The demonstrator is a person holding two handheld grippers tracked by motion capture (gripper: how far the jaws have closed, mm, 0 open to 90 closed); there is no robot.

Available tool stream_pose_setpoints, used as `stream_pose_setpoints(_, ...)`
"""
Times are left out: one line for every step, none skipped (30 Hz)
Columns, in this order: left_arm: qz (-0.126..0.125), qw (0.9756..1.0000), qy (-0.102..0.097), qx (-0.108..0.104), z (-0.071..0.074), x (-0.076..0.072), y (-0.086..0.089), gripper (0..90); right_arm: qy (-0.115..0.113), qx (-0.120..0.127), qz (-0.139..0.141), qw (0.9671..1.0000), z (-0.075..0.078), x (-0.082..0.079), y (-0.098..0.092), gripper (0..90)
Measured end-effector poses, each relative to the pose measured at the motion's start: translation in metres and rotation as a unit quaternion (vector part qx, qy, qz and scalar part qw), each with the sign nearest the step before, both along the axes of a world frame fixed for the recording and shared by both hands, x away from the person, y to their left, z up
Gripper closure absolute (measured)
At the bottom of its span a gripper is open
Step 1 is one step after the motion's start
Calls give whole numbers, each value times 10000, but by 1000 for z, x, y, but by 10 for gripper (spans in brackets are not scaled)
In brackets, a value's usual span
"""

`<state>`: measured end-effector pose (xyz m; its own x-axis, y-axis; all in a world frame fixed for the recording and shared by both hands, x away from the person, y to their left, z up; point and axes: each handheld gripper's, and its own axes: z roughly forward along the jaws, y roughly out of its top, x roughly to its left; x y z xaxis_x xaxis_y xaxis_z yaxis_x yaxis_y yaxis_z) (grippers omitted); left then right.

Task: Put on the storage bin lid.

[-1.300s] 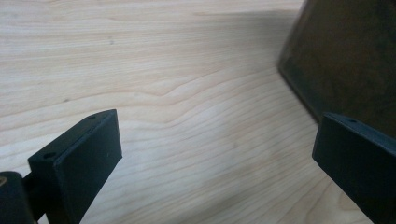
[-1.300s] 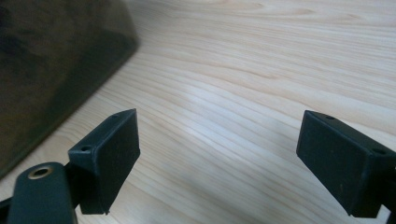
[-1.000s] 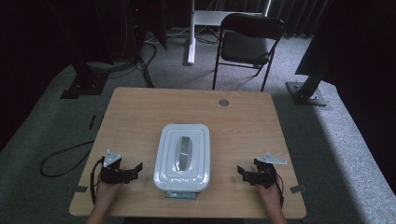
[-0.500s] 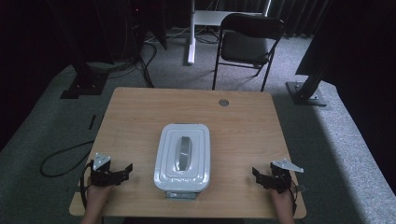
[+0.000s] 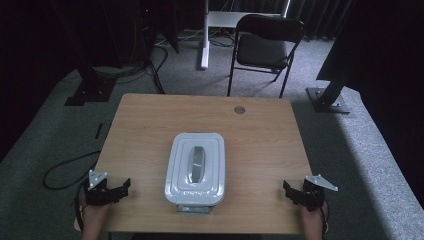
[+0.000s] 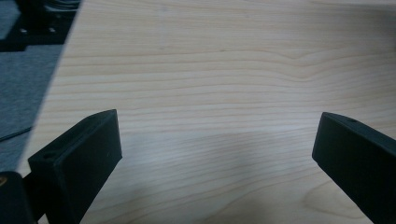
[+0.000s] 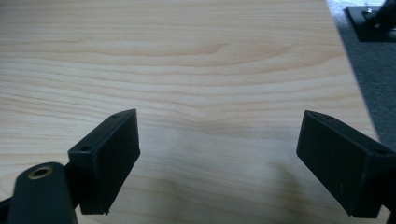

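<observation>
A white lidded box [image 5: 195, 170] sits in the middle of the tabletop [image 5: 260, 135], nearer the person's edge, its grey handle running front to back. The left tool [image 5: 122, 188] rests at the near left corner, well apart from the box; the right tool [image 5: 290, 191] rests at the near right corner, also well apart from it. The high view takes in both tools, the box, a chair [image 5: 267, 45] beyond the tabletop and a small round plug [image 5: 239, 109] near the far edge. The left gripper view shows the left tool [image 6: 215, 154] released, jaws spread wide over bare wood, with grey floor [image 6: 23, 79] past the edge. The right gripper view shows the right tool [image 7: 217, 158] likewise released, jaws wide over bare wood.
</observation>
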<state>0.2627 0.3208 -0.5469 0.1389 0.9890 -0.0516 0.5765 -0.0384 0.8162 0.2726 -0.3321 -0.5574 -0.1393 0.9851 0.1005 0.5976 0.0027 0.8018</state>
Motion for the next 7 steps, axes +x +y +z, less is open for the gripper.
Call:
stream_pose_setpoints(40,10000,16,9,0,-1,1,21,10,-27,-32,10000,0,-1,-1,125)
stream_pose_setpoints(97,9999,9,29,0,-1,3,21,11,-44,-78,10000,0,-1,-2,125)
stream_pose_setpoints(130,9999,-18,13,-1,-1,4,21,24,-51,-143,9999,-1,0,-3,125)
stream_pose_setpoints(156,9999,-15,3,-1,-1,6,21,24,-36,-153,9999,-1,0,-3,125)
stream_pose_setpoints(183,9998,-7,12,0,-2,6,21,26,-8,-157,9999,-2,0,-4,125)
stream_pose_setpoints(223,9997,-49,-1,0,-2,6,21,37,-16,-173,9998,-2,1,-3,125)
stream_pose_setpoints(233,9997,-67,-23,0,-2,6,21,59,-23,-149,9999,-2,1,-3,125)
